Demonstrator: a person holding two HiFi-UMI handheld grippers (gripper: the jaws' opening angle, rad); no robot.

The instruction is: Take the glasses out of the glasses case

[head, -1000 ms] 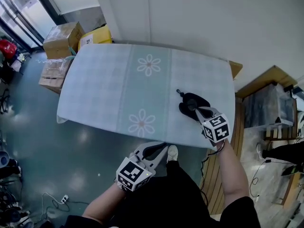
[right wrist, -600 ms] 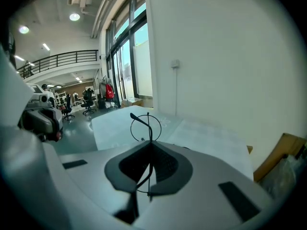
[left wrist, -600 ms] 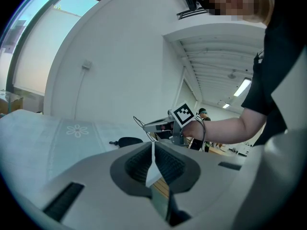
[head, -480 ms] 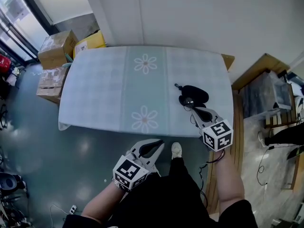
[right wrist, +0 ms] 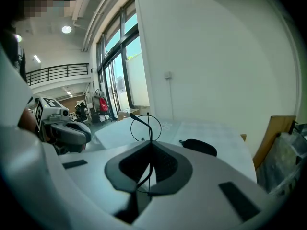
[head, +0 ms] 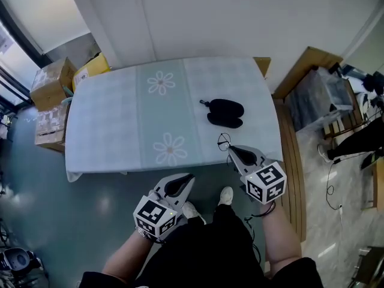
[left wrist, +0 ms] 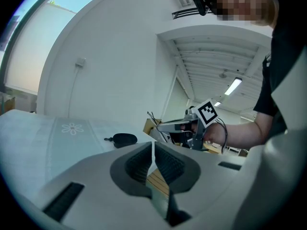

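The black glasses case (head: 225,113) lies on the right half of the table (head: 114,119), also visible as a dark oval case (right wrist: 199,146) and as a small case (left wrist: 123,139). My right gripper (head: 231,150) is over the table's near edge, well short of the case, shut on thin wire-framed glasses (head: 224,141). One round lens of the glasses (right wrist: 146,127) stands up above the jaws of the right gripper (right wrist: 149,150). My left gripper (head: 187,179) hangs below the table's front edge, its jaws shut on nothing (left wrist: 153,150).
The table wears a pale checked cloth with daisy prints (head: 170,149). Cardboard boxes (head: 51,83) stand on the floor at the left. A wooden bench (head: 288,161) and a grey crate (head: 315,101) sit to the right. A white wall backs the table.
My right gripper has drawn back from the case toward the table's near edge, carrying the glasses out with it. The left gripper has stayed low in front of the table.
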